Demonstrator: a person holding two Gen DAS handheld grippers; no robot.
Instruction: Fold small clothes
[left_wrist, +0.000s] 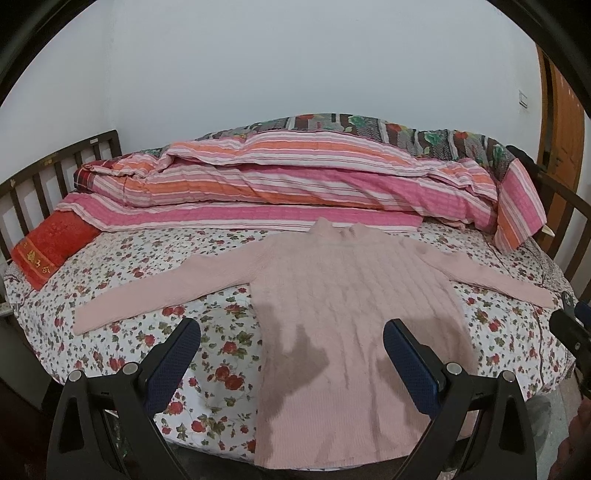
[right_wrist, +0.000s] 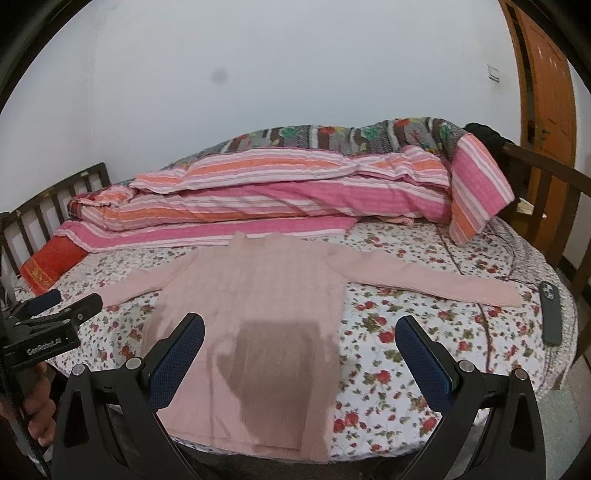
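Fingers of the left gripper (left_wrist: 291, 347) stand wide apart, empty, above the hem end of a pink sweater (left_wrist: 354, 325) lying flat on the flowered bedsheet (left_wrist: 207, 354), both sleeves spread. From the right wrist, the right gripper (right_wrist: 299, 345) hangs equally open over the sweater's (right_wrist: 255, 295) lower body, 2 sleeves outstretched.

Pink ribbed knit sweater (right_wrist: 255, 295) lies flat on the flower-printed bedsheet (right_wrist: 399, 332). Behind the sweater: striped rolled quilt (right_wrist: 295, 192). Right of it: dark slab phone (right_wrist: 551, 312). Left: red embroidered pillow (left_wrist: 51, 251).
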